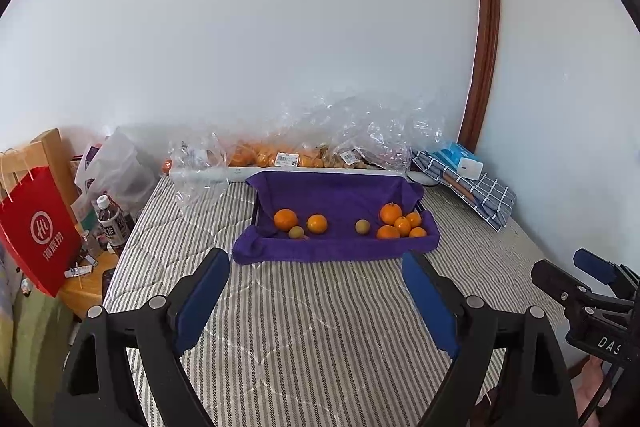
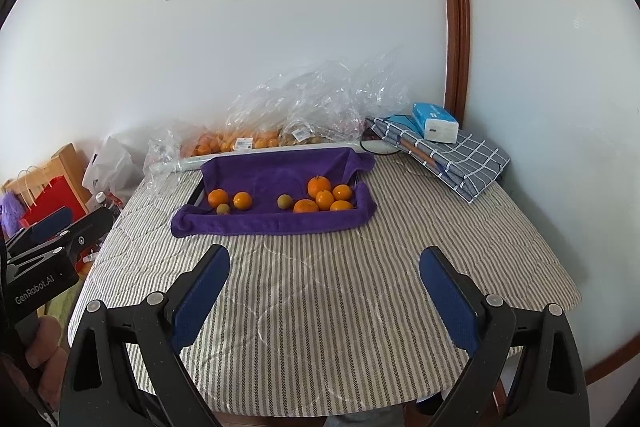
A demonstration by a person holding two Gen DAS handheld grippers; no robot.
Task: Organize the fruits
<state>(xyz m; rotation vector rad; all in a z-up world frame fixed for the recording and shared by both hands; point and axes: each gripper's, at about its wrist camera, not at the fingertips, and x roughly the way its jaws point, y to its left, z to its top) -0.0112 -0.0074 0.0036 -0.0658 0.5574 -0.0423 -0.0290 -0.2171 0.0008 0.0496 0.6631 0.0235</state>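
Fruits sat in a tray lined with a purple towel (image 1: 336, 247) on the striped table (image 1: 304, 327): five oranges (image 1: 400, 223) bunched at its right end, two oranges (image 1: 285, 219) and a small greenish fruit (image 1: 296, 232) at its left, another greenish one (image 1: 362, 227) between — seemingly part-sorted. The left gripper (image 1: 316, 291) and right gripper (image 2: 325, 291) hovered short of the tray, fingers spread and empty — likely poised to pick.

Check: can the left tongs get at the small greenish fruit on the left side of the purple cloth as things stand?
Probably yes. The left tongs stand open and empty over bare striped cover, and the greenish fruit lies near the purple cloth's front fold. Two oranges sit close beside it, so the pinch is tight.
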